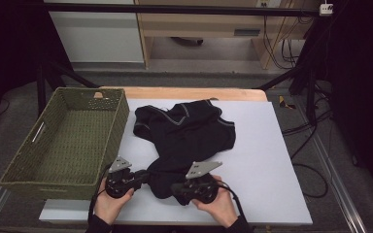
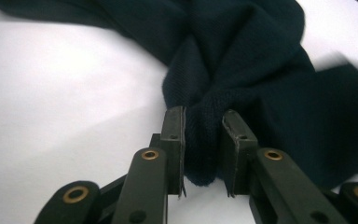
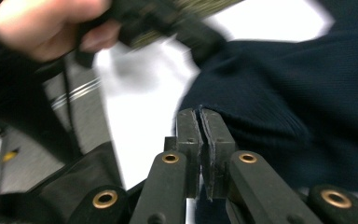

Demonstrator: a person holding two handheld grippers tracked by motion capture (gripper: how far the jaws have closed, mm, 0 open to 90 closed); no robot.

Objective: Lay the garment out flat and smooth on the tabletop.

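On one white table (image 1: pixel 272 160), two tools (image 1: pixel 145 178) (image 1: pixel 177 188) each pinch one dark sweater (image 1: pixel 189 131).

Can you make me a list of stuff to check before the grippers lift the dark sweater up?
1. Left gripper pinching a fold of the dark sweater: ok.
2. Right gripper shut tight; its jaws meet at the sweater's hem, cloth caught: cannot tell.
3. Both grippers at the sweater's near end: ok.
4. Green basket empty, room inside: ok.
5. Sweater flat: not ok, it's bunched on the white mat.
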